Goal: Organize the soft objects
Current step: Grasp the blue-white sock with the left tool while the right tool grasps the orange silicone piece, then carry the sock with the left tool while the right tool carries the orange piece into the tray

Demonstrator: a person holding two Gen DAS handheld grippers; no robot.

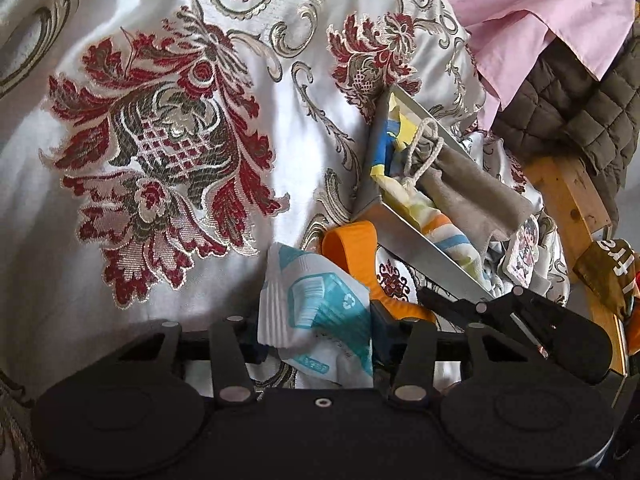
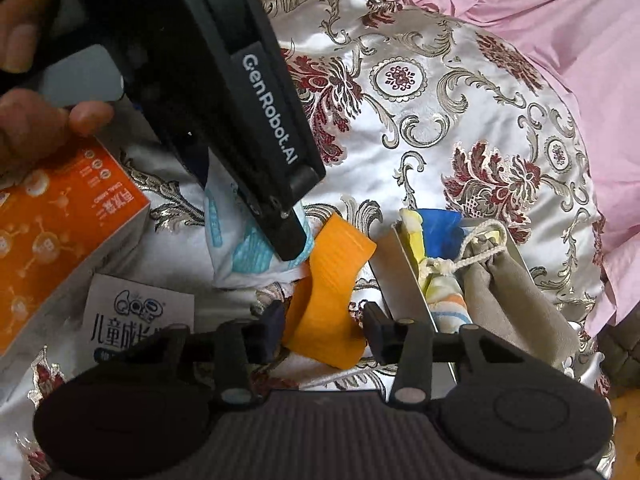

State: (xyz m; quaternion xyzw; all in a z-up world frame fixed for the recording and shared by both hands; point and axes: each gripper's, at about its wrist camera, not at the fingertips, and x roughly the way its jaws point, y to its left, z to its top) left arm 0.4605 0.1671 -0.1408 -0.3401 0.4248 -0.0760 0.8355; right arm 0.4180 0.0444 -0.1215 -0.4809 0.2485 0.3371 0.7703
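The left hand-held gripper (image 1: pixel 316 336) was closed on a white-and-teal tissue packet (image 1: pixel 316 304), and the right hand-held gripper (image 2: pixel 322 326) had its jaws around an orange cloth strip (image 2: pixel 328 280), though contact was unclear. With both tools crowded side by side, one lift could have dragged the other's item. Just beyond, the metal tray (image 2: pixel 404 284) of rolled cloths and a grey drawstring pouch (image 2: pixel 504 292) sat tilted on the brocade bedspread (image 1: pixel 160 120) and might have tipped if nudged.

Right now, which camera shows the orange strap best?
The right wrist view: the orange strap lies nearly whole between the right gripper's fingers. The left wrist view shows only the strap's loop, half hidden behind the wipes packet and the tray.
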